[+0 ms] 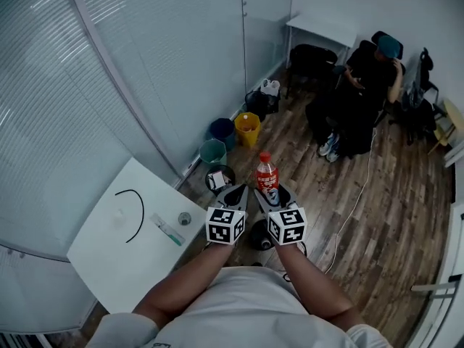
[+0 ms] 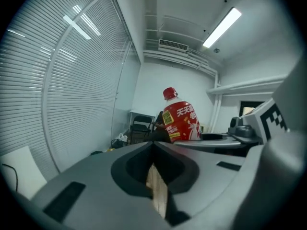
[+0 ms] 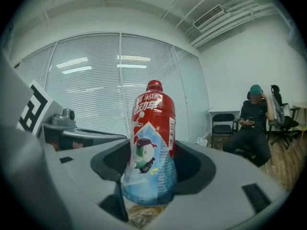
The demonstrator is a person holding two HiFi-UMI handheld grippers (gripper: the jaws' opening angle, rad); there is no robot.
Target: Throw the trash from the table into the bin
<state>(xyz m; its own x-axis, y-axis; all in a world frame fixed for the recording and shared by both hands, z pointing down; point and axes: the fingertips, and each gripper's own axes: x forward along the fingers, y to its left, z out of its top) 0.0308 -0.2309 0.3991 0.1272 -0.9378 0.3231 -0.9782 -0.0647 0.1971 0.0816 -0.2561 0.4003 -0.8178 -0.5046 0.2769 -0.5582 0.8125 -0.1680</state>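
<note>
Two jaws of the right gripper (image 3: 149,163) clamp the base of an upright red-capped bottle (image 3: 152,128); its red label carries white Chinese characters above a cartoon figure in a cap. Beside it the left gripper (image 2: 154,150) is closed and empty. Beyond stand four bins (image 1: 247,127) along the blinds; the white desk (image 1: 101,256) lies to the left.

From overhead, the head camera looks steeply down, the desk (image 1: 109,256) at eight o'clock. Each gripper camera sits close behind its jaws, facing nearly level. All three views share the red bottle (image 1: 267,174) (image 2: 181,121) (image 3: 152,128).
</note>
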